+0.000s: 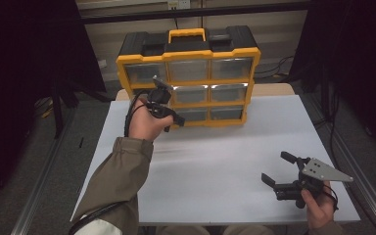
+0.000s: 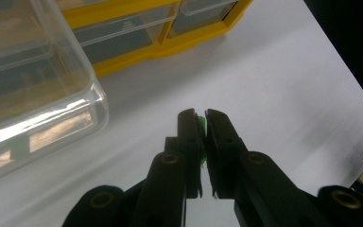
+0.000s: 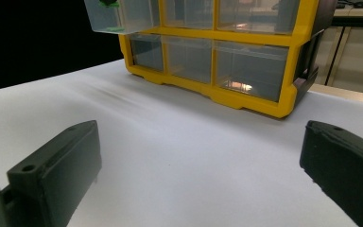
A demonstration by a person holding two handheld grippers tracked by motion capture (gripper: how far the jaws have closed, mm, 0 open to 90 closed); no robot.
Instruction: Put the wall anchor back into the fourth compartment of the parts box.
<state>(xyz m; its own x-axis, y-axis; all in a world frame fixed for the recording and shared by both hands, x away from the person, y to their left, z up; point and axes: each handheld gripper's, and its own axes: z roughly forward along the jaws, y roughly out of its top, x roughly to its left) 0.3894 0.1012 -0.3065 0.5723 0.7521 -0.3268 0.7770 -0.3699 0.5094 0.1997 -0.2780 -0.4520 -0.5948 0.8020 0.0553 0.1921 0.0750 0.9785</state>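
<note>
A yellow and black organizer (image 1: pixel 188 54) with clear drawers stands upright at the back of the white table (image 1: pixel 225 156). My left gripper (image 1: pixel 177 120) hovers in front of its left column, shut on a small green piece (image 2: pixel 201 124) that peeks out between the black fingertips. Beside it, one clear drawer (image 2: pixel 38 94) is pulled out of the organizer. In the right gripper view this drawer (image 3: pixel 118 16) sticks out at the top left with green bits inside. My right gripper (image 1: pixel 276 167) rests low near the table's front right, jaws wide open with nothing between them (image 3: pixel 203 161).
The organizer's yellow frame (image 3: pixel 246 101) sits on the table well ahead of the right gripper. A brown-sleeved left forearm (image 1: pixel 122 181) reaches in over the table's left half. Dark drapes and metal rails flank the table.
</note>
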